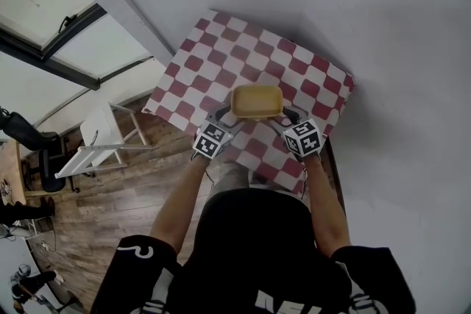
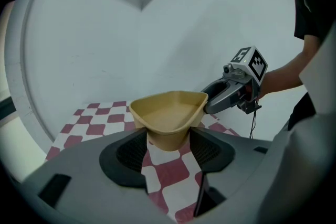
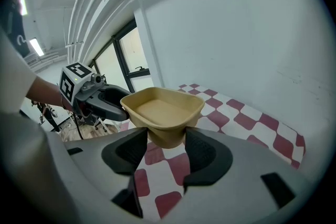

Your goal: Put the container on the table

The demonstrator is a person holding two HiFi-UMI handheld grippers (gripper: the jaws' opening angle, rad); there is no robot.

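A shallow yellow container [image 1: 257,101] hangs over the red-and-white checked table [image 1: 221,55], held from both sides. My left gripper [image 1: 224,116] is shut on its left near corner. My right gripper [image 1: 288,116] is shut on its right near corner. In the left gripper view the container [image 2: 170,113] sits between my jaws, empty, with the checked cloth [image 2: 100,118] showing under it and the right gripper [image 2: 231,93] clamped on its far rim. The right gripper view shows the same container [image 3: 163,107] pinched between its pads, with the left gripper [image 3: 97,97] on the opposite side.
White walls close in on the table at the back and right. A white step stool [image 1: 99,140] stands on the wooden floor [image 1: 125,195] to the left. A black office chair [image 1: 33,140] and large windows [image 1: 44,4] lie further left.
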